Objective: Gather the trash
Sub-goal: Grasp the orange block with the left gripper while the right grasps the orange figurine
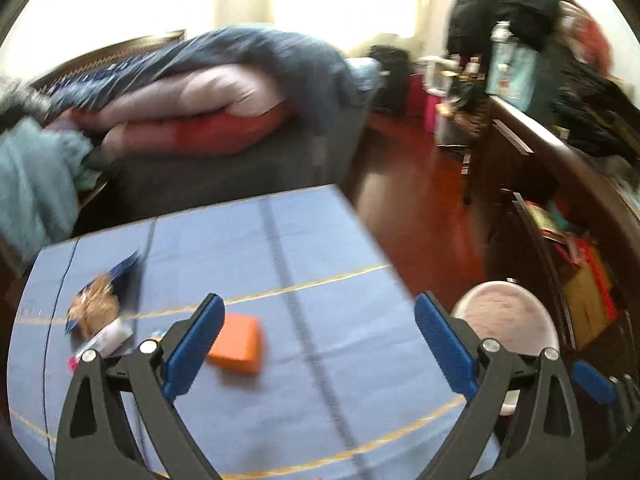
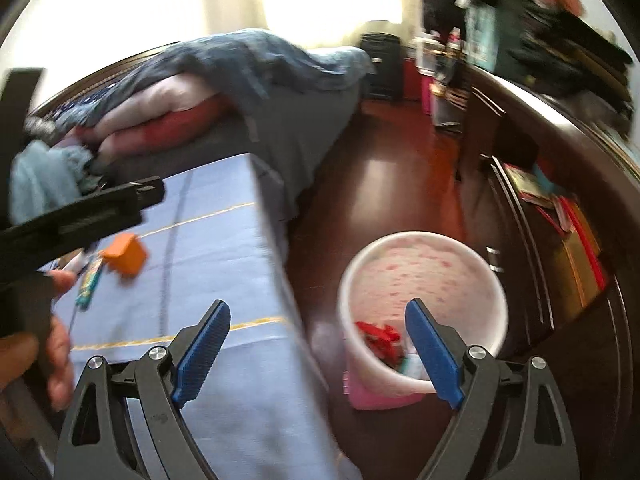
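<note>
An orange box lies on the blue tablecloth, just ahead of my open, empty left gripper. A torn snack wrapper and a small white packet lie to its left. The pink-lined trash bin stands on the floor right of the table, holding red trash. My right gripper is open and empty, above the table edge and the bin. The orange box and a teal wrapper show at left in the right wrist view. The bin also shows in the left wrist view.
A bed with piled bedding stands behind the table. A dark wooden dresser with books and clutter runs along the right. Red-brown floor lies between them. The left gripper's body and the person's hand fill the left side.
</note>
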